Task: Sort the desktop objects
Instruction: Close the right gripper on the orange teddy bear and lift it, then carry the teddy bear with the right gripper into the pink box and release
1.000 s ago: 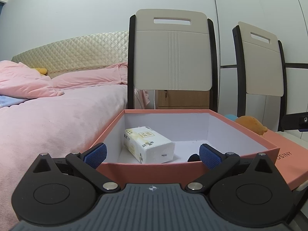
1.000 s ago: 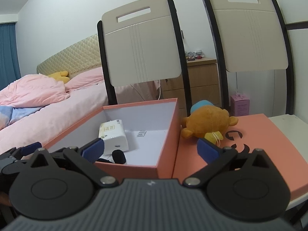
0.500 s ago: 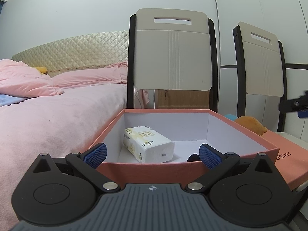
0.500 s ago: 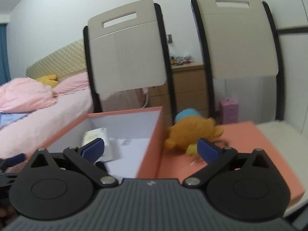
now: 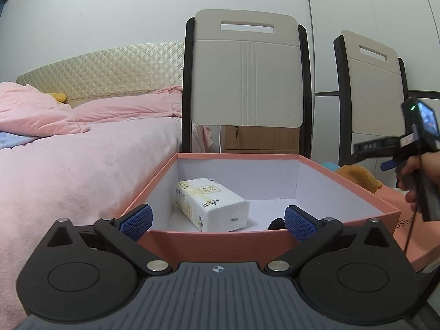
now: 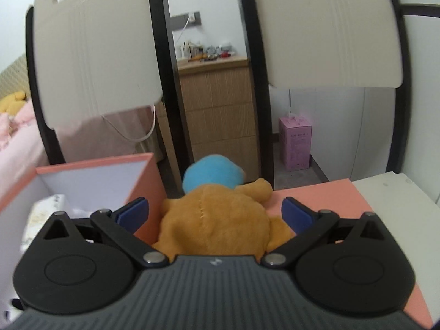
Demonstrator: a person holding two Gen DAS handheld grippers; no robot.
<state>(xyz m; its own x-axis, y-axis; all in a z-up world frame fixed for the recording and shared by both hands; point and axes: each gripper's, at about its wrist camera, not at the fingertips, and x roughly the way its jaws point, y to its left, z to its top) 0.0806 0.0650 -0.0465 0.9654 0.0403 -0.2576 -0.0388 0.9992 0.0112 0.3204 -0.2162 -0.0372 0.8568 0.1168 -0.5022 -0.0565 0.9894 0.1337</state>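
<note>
Right tool (image 6: 215, 214) is spread wide with the orange plush toy (image 6: 217, 220) sitting between its 2 blue pads, not squeezed as far as I can see. The toy lies on the pink box lid (image 6: 316, 195), just beside the open pink box (image 5: 209, 243). Left tool (image 5: 218, 221) is wide open too, holding nothing, at the box's near wall. Tissue pack (image 5: 210, 203) lies inside.
</note>
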